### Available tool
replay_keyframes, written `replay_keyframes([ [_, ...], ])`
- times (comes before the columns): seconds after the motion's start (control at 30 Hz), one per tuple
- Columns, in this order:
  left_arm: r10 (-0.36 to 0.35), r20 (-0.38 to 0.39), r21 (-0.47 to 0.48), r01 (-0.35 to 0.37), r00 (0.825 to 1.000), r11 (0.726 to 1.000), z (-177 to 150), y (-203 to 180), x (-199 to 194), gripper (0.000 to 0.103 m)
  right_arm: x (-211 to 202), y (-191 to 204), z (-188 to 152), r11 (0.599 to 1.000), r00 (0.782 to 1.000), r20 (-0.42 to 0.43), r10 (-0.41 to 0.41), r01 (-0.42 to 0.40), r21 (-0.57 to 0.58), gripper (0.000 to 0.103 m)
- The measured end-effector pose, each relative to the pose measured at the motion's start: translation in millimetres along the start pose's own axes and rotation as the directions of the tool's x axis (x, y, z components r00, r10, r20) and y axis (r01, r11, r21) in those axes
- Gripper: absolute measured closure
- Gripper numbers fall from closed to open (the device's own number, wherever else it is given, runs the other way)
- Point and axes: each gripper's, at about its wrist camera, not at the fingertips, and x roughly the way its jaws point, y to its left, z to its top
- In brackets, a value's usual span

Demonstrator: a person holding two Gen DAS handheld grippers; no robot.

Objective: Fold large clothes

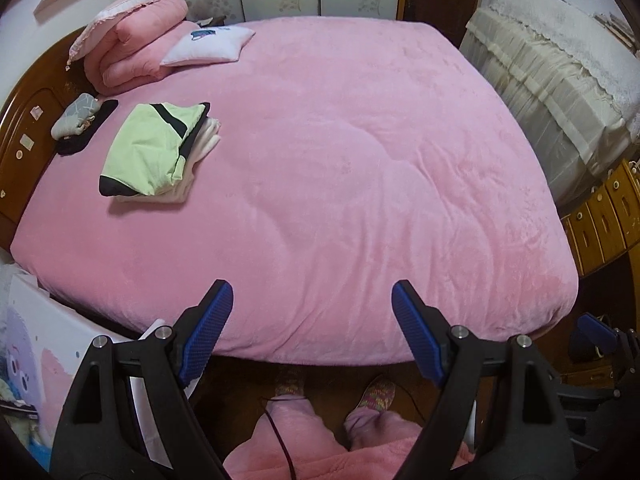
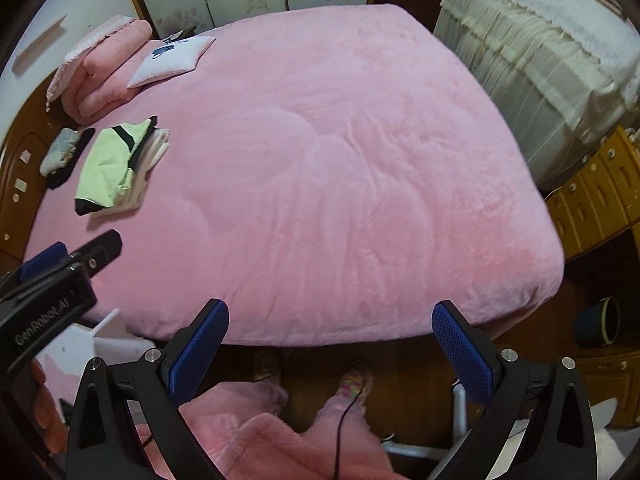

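Tongs are held wide in both hands, and nothing is gripped. The left tongs (image 1: 312,332) are seen with their blue pads (image 1: 208,332) spread over the near edge of the bed (image 1: 360,160), above the person's slippered feet (image 1: 376,392) on the floor. The right tongs (image 2: 330,354) are spread as wide, likewise over the near edge, and no cloth lies between their pads. Both are pointed steeply down and are held clear of the bed cover, which is judged to suit a pause between garments, not a grasp.

Farther out, a folded stack (image 1: 156,152) is seen on the left part of the bed, near the headboard (image 1: 24,128). A pale green garment with black trim lies on top, and white folded pieces are stacked under it. It is judged to have been set there to keep the middle of the bed free for spreading. The stack lies well apart from both tongs, up and to the left of them in each view.

Beside the stack a small grey and black bundle (image 1: 78,120) is laid, and behind it pink bedding (image 1: 132,48) and a white pillow (image 1: 208,46) are piled. No unfolded large garment can be made out on the bed; where the next one lies cannot be told.
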Motion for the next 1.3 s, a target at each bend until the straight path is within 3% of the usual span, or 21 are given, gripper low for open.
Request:
replay_keyframes([
  [0.2, 0.029, -0.053, 0.012, -0.028, 0.998, 1.0, -10.2, 2.4, 32.2, 0.023, 26.9, 1.7, 9.9, 0.996, 1.0, -0.012, -0.014, 0.013, -0.087, 0.0],
  [0.4, -0.013, -0.101, -0.056, 0.007, 0.995, 0.998, -16.6, 17.0, 54.6, 0.023, 45.9, -3.3, 20.5, 0.996, 0.999, -0.034, 0.0, -0.003, -0.092, 0.0],
  [0.8, -0.033, -0.077, -0.037, 0.031, 0.996, 0.999, -12.9, 10.1, 59.1, 0.023, 80.3, -37.1, 45.9, 0.996, 0.998, -0.049, 0.034, -0.038, -0.077, 0.0],
  [1.3, -0.058, -0.034, -0.035, 0.057, 0.998, 0.998, -6.6, 7.1, 51.8, 0.02, 73.1, -33.0, 35.6, 0.999, 0.999, -0.021, 0.028, -0.029, -0.046, 0.0],
])
